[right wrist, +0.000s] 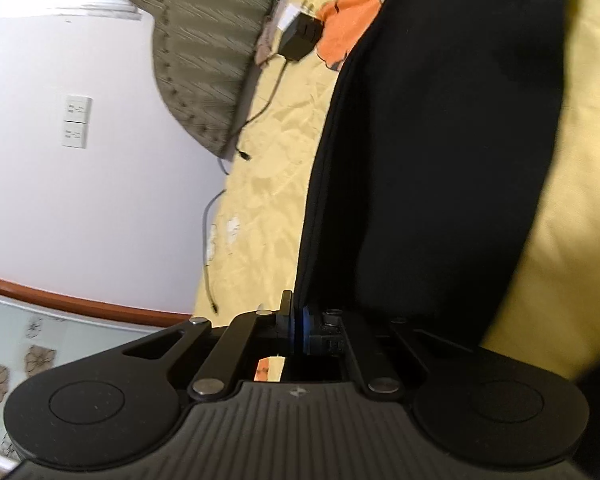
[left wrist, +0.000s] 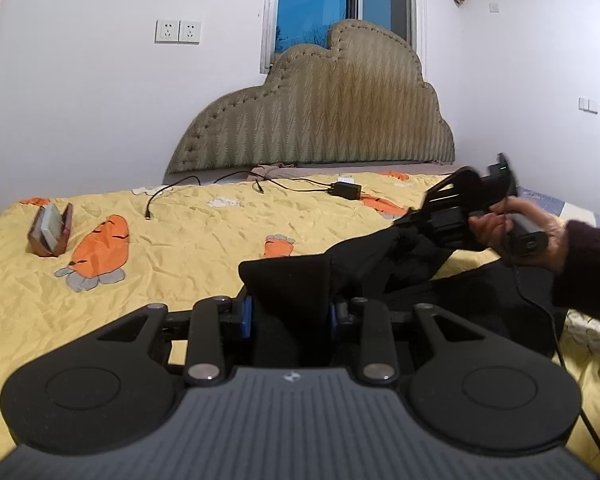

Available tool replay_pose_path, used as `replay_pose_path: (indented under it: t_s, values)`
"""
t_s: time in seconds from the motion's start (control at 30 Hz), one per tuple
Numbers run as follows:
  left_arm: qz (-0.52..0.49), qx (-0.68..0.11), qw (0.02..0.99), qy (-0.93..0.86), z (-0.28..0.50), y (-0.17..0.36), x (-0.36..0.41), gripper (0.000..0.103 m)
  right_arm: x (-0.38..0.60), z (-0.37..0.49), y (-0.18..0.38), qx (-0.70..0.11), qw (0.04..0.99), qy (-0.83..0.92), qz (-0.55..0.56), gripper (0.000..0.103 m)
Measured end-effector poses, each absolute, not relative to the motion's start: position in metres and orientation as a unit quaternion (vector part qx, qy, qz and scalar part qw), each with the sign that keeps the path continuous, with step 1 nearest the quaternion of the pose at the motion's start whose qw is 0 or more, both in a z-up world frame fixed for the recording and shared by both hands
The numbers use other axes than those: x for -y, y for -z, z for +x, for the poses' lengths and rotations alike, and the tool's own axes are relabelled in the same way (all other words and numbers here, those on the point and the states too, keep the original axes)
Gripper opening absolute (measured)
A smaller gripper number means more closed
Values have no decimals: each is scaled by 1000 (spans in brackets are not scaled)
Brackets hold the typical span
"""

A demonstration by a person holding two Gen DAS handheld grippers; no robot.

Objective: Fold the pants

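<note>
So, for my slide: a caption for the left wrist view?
Left tool and right tool lift black pants above a carrot-print bedspread.

Home bedroom. Bed centre frame under yellow quilt with orange carrot print; padded headboard leaning against white wall; window top centre; wall sockets upper left; charger and cable on bed.

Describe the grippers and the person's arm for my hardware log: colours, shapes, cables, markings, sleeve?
Both grippers, left gripper and right gripper, are matte black, with a ribbed grey body carrying a small white logo, two round side discs, linkage bars with silver pivot pins, and blue finger pads. A thin black cable trails from the right unit. The right hand is bare, above a dark knit sleeve.
</note>
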State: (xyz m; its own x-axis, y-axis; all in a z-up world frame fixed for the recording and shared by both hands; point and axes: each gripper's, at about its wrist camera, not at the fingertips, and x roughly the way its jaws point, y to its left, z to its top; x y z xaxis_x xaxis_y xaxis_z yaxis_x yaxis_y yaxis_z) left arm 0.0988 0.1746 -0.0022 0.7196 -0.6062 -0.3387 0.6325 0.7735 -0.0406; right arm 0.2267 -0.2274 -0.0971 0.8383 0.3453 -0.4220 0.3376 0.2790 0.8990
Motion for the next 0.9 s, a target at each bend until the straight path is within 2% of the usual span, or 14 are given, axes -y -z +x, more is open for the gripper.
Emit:
replay_pose_path:
  t_s: [0.33, 0.57, 0.9]
  values:
    - [39, -161, 935, 315, 70, 1, -206, 30, 215, 125, 64, -239, 791, -30, 563, 3]
    - [123, -174, 926, 311, 43, 20, -209, 30, 190, 61, 66, -293, 822, -27, 487, 3]
    - [145, -196, 925, 291, 21, 36, -218, 33, 178, 34, 85, -351, 823, -7, 446, 3]
